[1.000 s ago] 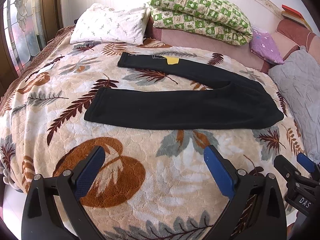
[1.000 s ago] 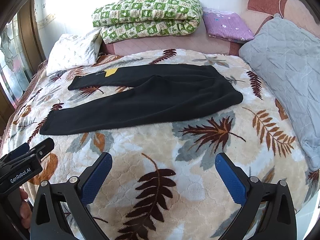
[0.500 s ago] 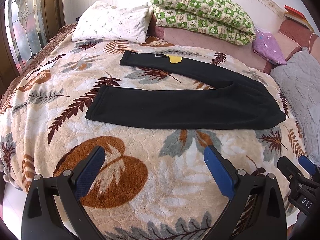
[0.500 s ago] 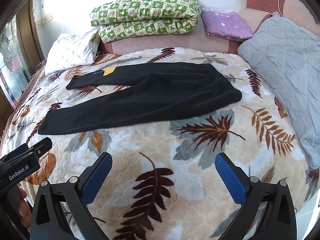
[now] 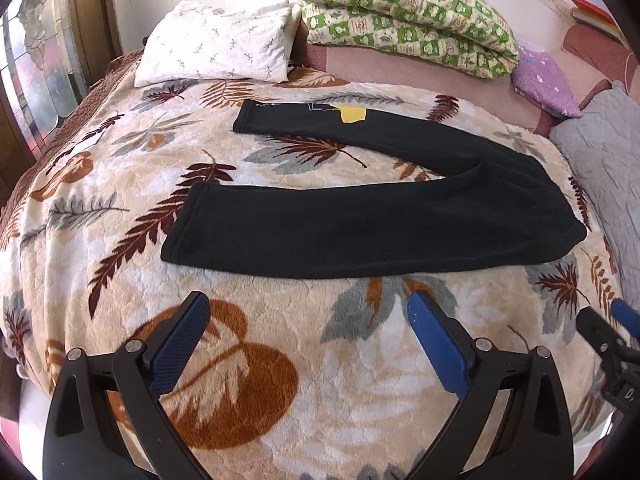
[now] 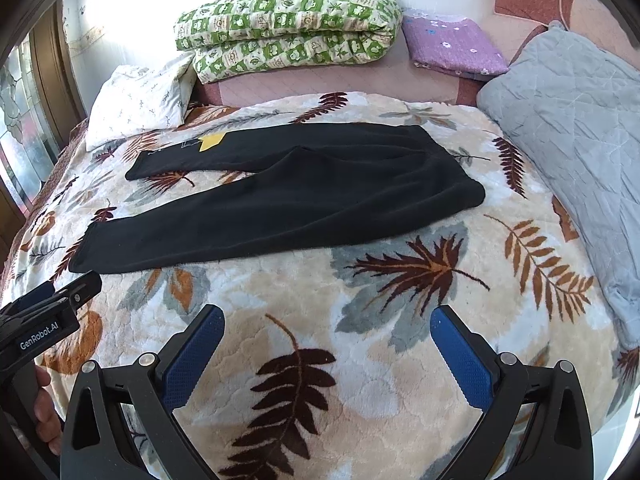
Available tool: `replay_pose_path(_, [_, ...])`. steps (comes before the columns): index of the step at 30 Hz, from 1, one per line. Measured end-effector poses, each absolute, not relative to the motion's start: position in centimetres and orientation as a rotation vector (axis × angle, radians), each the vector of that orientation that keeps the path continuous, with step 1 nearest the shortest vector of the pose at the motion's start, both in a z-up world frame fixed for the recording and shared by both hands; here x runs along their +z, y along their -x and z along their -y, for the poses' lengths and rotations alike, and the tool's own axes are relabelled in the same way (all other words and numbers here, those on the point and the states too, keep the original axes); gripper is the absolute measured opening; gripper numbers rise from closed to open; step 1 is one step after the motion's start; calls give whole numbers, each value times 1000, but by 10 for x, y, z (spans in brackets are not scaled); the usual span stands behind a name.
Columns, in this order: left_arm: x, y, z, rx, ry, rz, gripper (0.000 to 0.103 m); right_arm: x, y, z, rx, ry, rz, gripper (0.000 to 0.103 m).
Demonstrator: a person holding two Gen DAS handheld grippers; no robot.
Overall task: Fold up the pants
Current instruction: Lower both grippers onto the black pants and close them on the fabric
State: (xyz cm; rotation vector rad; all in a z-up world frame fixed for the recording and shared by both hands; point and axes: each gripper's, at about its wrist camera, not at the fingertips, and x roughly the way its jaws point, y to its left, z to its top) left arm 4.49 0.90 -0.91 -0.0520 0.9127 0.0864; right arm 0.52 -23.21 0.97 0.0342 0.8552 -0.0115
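Black pants (image 5: 360, 224) lie flat on the leaf-print blanket (image 5: 280, 360), legs splayed in a V: waist end toward the grey quilt (image 6: 572, 128), cuffs toward the window side. Near leg's long edge faces both grippers w/ bare blanket between, nothing lying on that strip. A yellow tag (image 5: 352, 114) sits on the far leg, near its cuff.

Left gripper (image 5: 308, 334) hovers short of the pants' near edge, jaws spread wide, holding nothing. Right gripper (image 6: 327, 338) likewise: wide apart, empty, nearer the waist end.

Beyond the pants' far leg: white pillow (image 5: 216, 48), folded green-check quilt (image 5: 404, 16), purple cushion (image 6: 448, 42), all apart from the fabric. Grey quilt sits near the waist end, not touching. Open blanket past the cuffs too.
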Motion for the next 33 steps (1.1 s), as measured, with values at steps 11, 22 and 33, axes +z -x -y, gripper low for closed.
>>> replay_pose_path(11, [9,-134,-18,52,-108,-992,100,44,-77,282,12,-7,-850,103])
replay_pose_path(22, [11,-207,-38,58,-127,-1056,100,55,-155,300,23,-12,-856,103])
replay_pose_path(33, [-15,-332,-140,98,125,-1270,100,25,-248,376,-36,-116,-968,103])
